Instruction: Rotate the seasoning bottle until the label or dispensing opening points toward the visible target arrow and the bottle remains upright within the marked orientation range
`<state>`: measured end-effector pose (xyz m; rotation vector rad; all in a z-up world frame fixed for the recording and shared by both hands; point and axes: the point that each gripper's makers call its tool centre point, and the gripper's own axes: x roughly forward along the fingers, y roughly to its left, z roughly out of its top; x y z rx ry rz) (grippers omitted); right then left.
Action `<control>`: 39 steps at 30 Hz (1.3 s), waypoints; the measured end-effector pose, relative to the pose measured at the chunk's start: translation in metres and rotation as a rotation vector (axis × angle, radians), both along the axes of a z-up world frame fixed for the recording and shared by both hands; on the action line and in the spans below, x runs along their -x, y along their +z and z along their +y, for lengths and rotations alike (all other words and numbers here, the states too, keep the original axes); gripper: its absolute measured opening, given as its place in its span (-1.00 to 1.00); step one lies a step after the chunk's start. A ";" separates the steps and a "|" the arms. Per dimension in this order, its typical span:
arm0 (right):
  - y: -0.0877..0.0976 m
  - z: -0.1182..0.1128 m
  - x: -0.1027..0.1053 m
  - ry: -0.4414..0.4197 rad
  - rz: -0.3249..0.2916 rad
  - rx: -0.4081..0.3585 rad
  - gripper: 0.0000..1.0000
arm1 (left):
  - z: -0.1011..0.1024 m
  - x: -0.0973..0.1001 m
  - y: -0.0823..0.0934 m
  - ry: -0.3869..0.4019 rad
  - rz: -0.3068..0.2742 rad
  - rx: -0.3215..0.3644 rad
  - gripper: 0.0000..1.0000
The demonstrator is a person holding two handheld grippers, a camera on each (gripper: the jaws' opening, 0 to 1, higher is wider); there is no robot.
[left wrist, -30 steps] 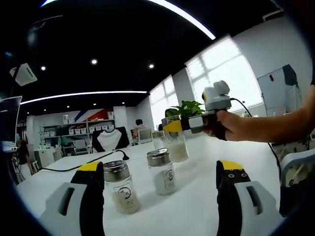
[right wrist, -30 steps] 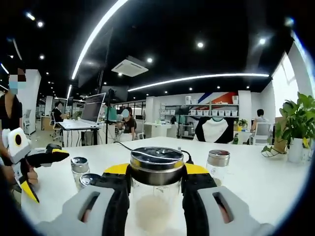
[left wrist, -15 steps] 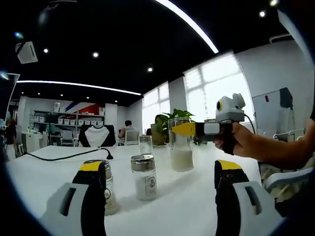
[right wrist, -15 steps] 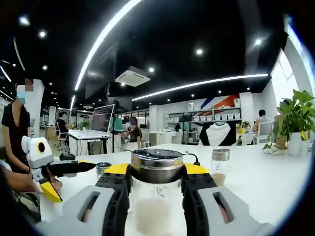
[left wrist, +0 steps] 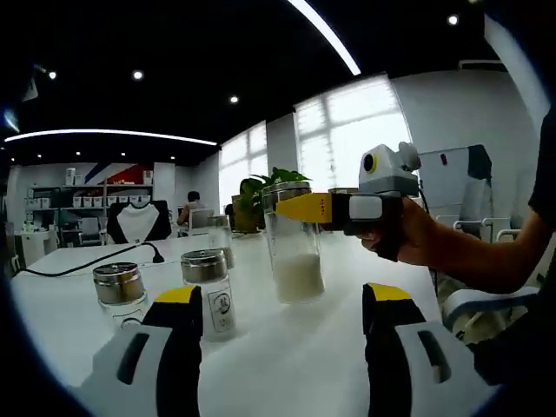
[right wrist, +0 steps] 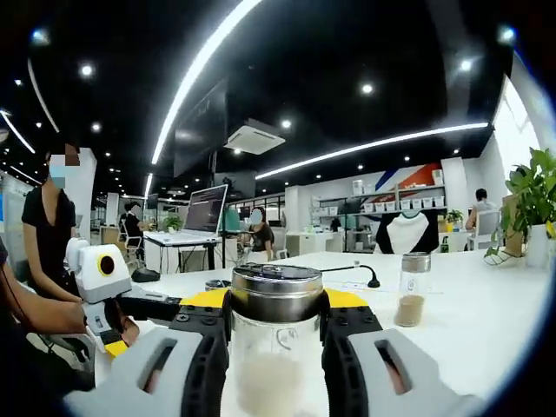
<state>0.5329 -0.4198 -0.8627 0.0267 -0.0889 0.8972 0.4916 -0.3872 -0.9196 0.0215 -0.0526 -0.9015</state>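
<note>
Right tongs [left wrist: 291,207] grip the upright bottle [left wrist: 293,242].

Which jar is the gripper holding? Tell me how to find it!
Look at the white table. The held seasoning bottle is the tallest jar there, half full of white powder, clamped near its top by the right gripper; the shorter jars stand free.

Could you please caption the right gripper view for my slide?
Right gripper clamps a steel-lidded seasoning bottle upright above the white table.

Clear glass seasoning bottle [right wrist: 274,347] with polished metal cap and pale powder inside, clamped between matt black and yellow plastic jaws of right gripper [right wrist: 274,334]; glossy white table [left wrist: 295,347].
</note>
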 end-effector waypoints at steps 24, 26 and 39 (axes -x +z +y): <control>0.002 0.046 0.068 0.317 -0.035 0.003 -0.24 | -0.037 0.013 -0.005 -0.148 0.038 -0.008 -0.08; 0.002 0.044 0.067 0.321 -0.023 -0.013 -0.23 | -0.038 0.015 -0.006 -0.143 0.043 -0.014 -0.09; -0.005 0.065 0.056 0.124 -0.053 0.010 -0.20 | -0.003 -0.005 -0.013 0.204 -0.006 -0.147 -0.11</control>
